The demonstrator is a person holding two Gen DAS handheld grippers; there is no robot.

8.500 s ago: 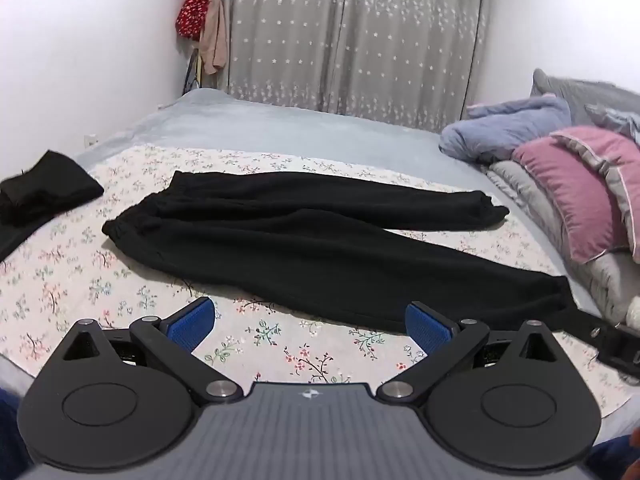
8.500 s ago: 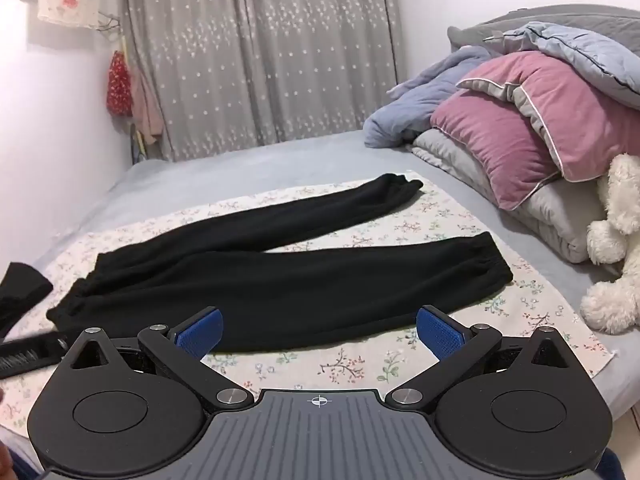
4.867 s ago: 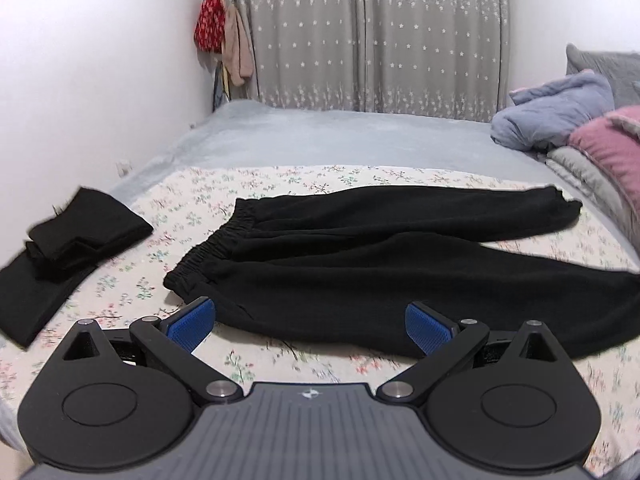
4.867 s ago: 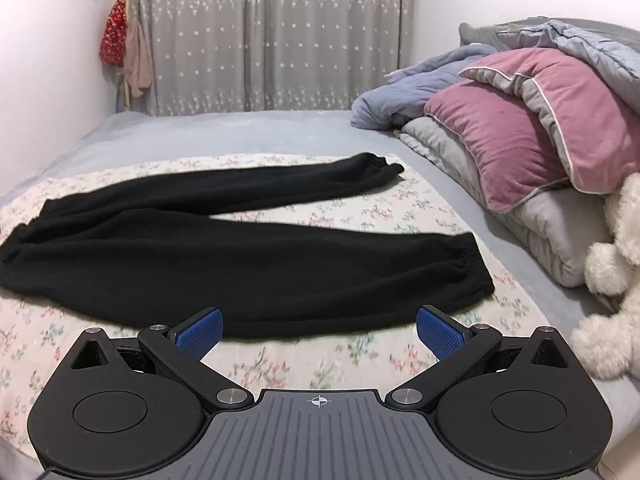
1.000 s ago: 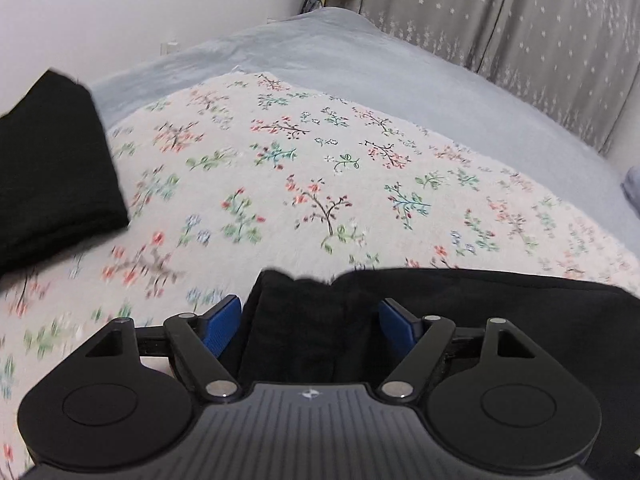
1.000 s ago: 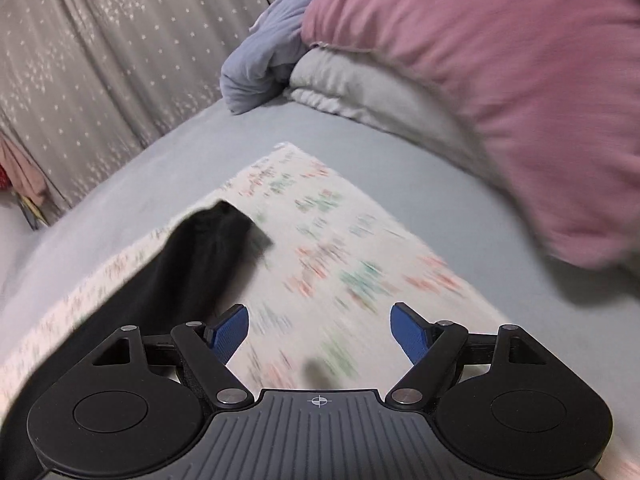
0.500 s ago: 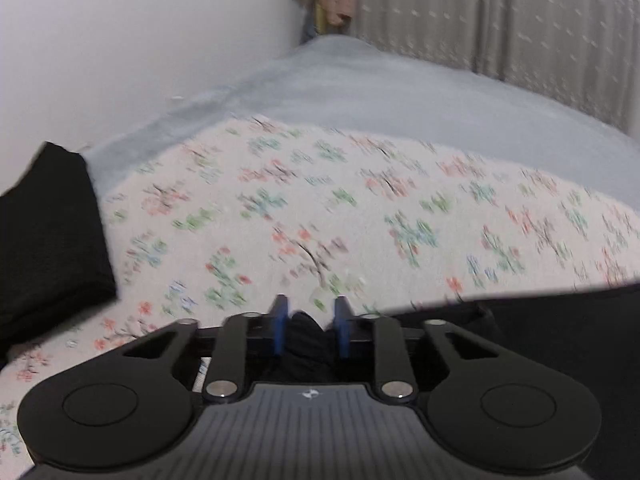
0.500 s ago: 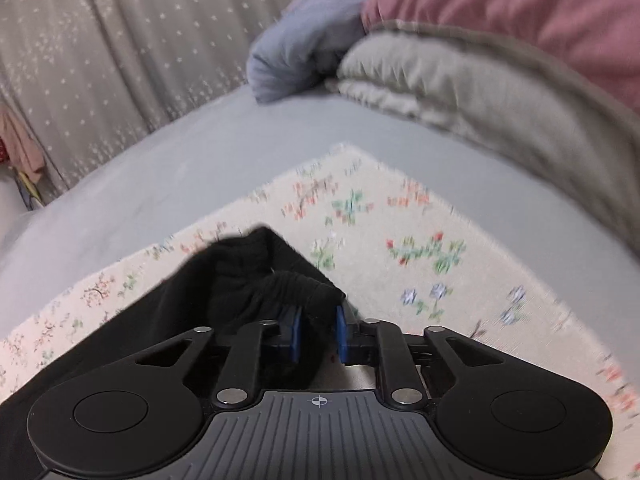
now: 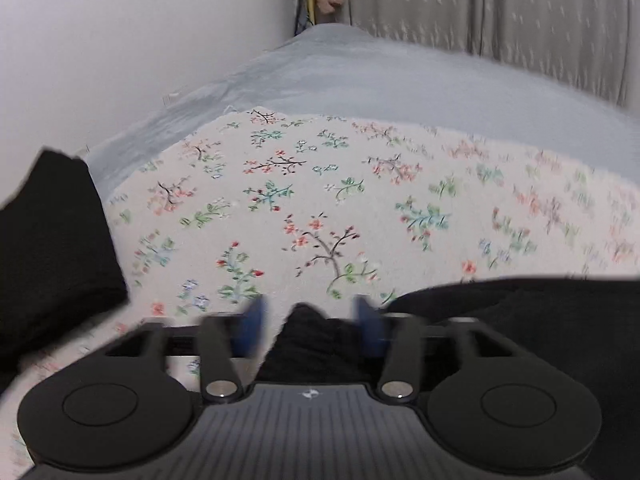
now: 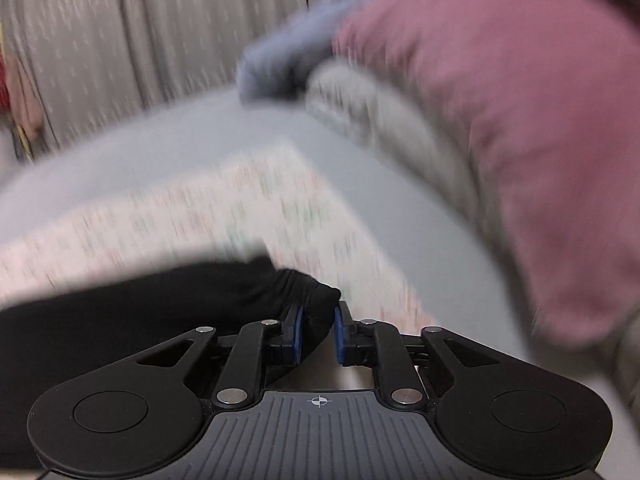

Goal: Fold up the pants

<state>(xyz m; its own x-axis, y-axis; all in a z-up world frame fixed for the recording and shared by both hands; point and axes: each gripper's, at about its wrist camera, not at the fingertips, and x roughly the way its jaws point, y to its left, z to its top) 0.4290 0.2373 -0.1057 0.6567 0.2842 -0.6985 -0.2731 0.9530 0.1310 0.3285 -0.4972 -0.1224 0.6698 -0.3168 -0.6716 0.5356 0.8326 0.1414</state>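
The black pants [image 9: 500,312] lie on a floral cloth [image 9: 320,200] on the bed. In the left wrist view a corner of the pants' waist end [image 9: 308,332] sits between the blue pads of my left gripper [image 9: 310,324], whose jaws stand apart and blurred, not pinching the fabric. In the right wrist view my right gripper [image 10: 317,330] is shut on a black leg cuff [image 10: 304,292] of the pants [image 10: 140,312], which stretch off to the left. That view is motion-blurred.
A folded black garment [image 9: 48,248] lies at the left edge of the floral cloth. A pink pillow [image 10: 500,120], grey bedding [image 10: 380,120] and a blue blanket [image 10: 280,64] are piled to the right. Grey curtains [image 9: 500,8] and a white wall [image 9: 120,40] stand behind the bed.
My left gripper, shut on the waist half a second ago, now has its jaws apart. My right gripper stays shut on the cuff and is moving fast, blurring its view.
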